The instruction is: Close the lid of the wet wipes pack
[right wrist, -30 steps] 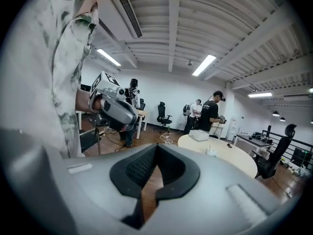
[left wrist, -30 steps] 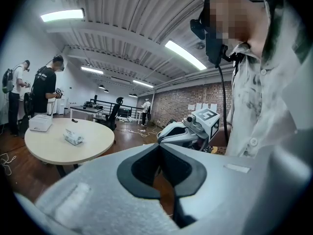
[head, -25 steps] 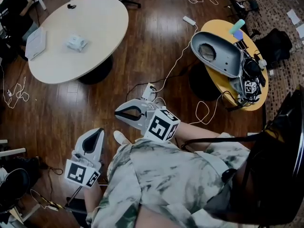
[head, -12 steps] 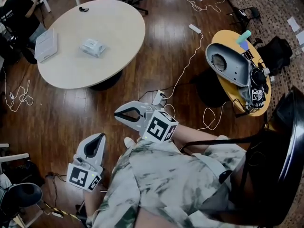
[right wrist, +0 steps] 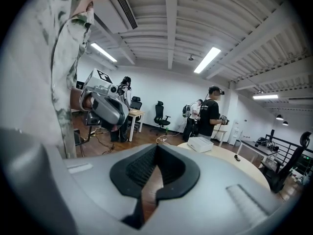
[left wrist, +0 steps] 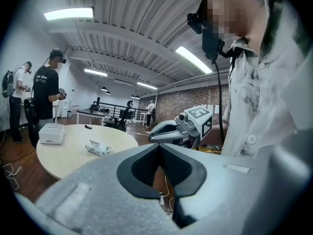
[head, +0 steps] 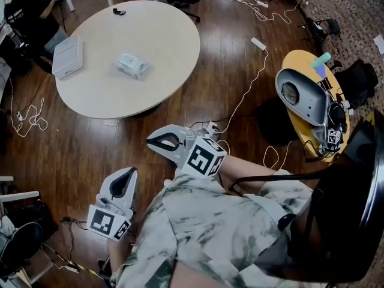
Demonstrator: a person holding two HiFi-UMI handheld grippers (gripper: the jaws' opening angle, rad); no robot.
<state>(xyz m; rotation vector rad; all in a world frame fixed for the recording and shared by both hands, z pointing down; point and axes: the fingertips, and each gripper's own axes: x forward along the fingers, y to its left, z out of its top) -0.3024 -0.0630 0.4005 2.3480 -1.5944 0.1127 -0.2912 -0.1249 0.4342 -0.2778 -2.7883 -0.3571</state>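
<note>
The round counter (head: 162, 47) shifts right in the head view (wet wipes pack (head: 132, 65) too). The yellow counter (head: 295, 60) nears the right edge.

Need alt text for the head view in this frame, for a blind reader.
Seen from above, a person holds the left gripper and right gripper shut and empty near their body, apart from a round table. The wet wipes pack lies on it near a white box.

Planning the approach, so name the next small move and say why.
Probably step toward the round table and bring the grippers over it: the wet wipes pack lies there, well out of reach of the left gripper and right gripper, both shut on nothing.
</note>
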